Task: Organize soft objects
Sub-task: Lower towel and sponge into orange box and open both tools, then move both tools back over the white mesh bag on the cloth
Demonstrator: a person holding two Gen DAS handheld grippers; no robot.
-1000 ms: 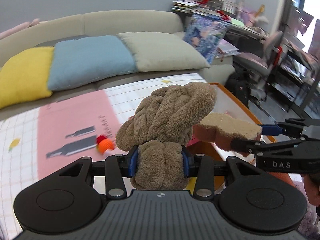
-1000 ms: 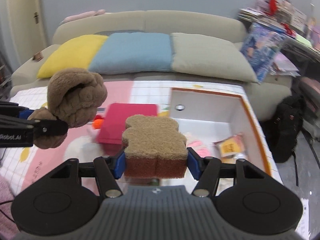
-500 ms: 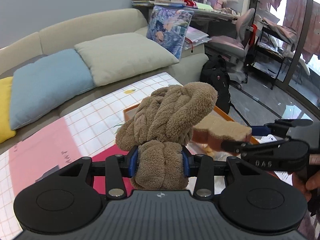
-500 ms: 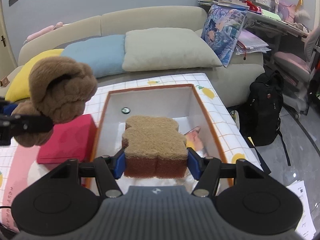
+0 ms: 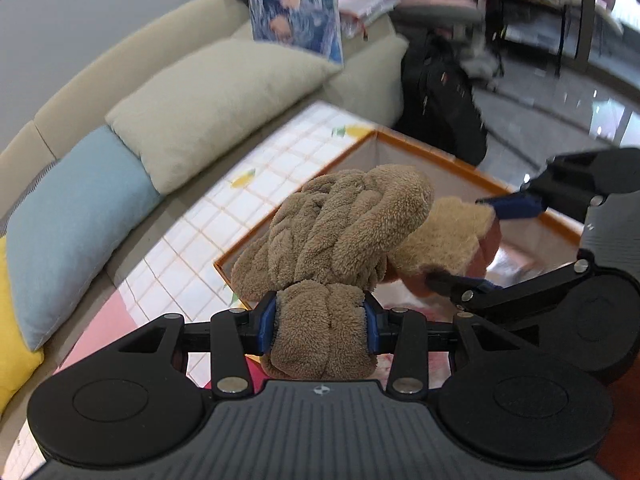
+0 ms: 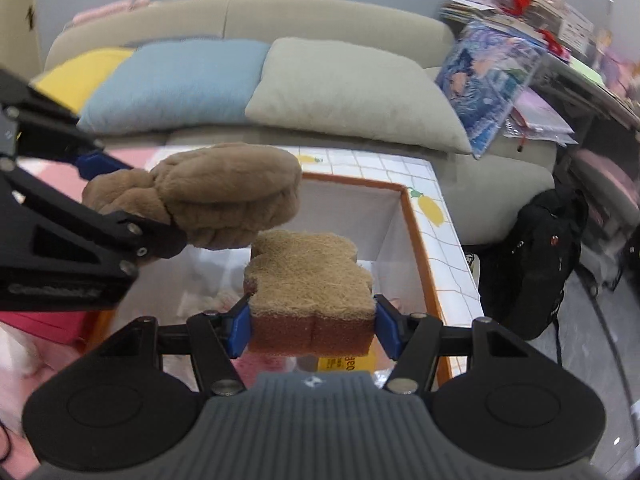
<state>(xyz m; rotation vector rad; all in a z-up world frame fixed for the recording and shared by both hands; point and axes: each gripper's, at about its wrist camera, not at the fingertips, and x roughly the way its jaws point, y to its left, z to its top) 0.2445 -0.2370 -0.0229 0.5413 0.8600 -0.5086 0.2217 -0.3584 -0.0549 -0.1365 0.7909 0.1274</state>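
Your left gripper (image 5: 320,316) clamps the brown plush knot (image 5: 340,224); right gripper (image 6: 312,330) clamps the sponge (image 6: 308,280). Both hang over the box (image 6: 416,216) (toys nearly touching). Risk: released together, they collide, and one bounces onto the tabletop (image 5: 256,176).

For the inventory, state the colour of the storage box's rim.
Orange rim, white inside; clearest in the right wrist view.

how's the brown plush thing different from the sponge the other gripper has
The plush knot is rounded, fluffy and one brown all over; the sponge is a flat slab, tan on top and reddish-brown below. The left gripper pinches the plush's narrow end; the right gripper clamps the sponge's sides. Both hang above the orange-rimmed box.
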